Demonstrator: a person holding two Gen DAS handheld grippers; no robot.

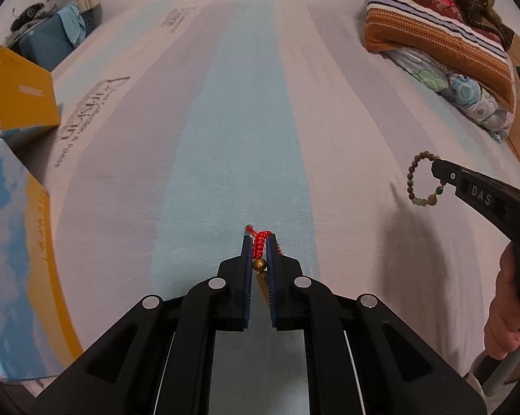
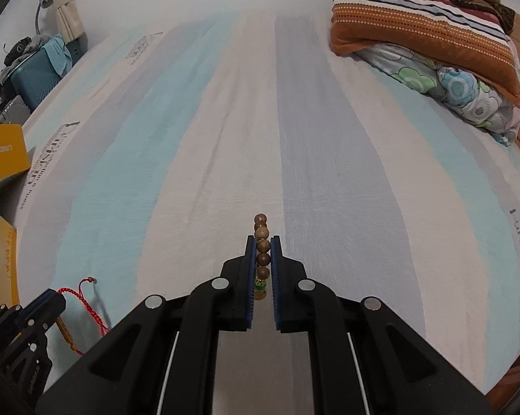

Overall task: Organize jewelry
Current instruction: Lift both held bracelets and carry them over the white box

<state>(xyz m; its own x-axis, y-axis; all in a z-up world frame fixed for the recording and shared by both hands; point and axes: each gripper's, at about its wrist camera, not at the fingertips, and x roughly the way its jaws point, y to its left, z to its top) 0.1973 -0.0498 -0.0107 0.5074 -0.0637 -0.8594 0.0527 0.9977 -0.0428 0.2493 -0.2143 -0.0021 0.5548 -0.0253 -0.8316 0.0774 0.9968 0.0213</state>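
My left gripper (image 1: 260, 242) is shut on a red braided cord bracelet (image 1: 258, 246) with a gold bead, held above the striped bed sheet (image 1: 246, 131). In the right wrist view that red bracelet (image 2: 87, 302) dangles from the left gripper (image 2: 57, 299) at the lower left. My right gripper (image 2: 262, 242) is shut on a brown wooden bead bracelet (image 2: 262, 242) that has a green bead. From the left wrist view the bead bracelet (image 1: 417, 180) hangs as a ring from the right gripper (image 1: 437, 169) at the right, held by a hand (image 1: 505, 311).
An open yellow and blue box (image 1: 21, 235) stands at the left edge with its lid (image 1: 25, 93) raised. Folded striped and floral bedding (image 1: 443, 45) lies at the far right. A blue bag and clutter (image 1: 49, 34) sit beyond the bed's far left.
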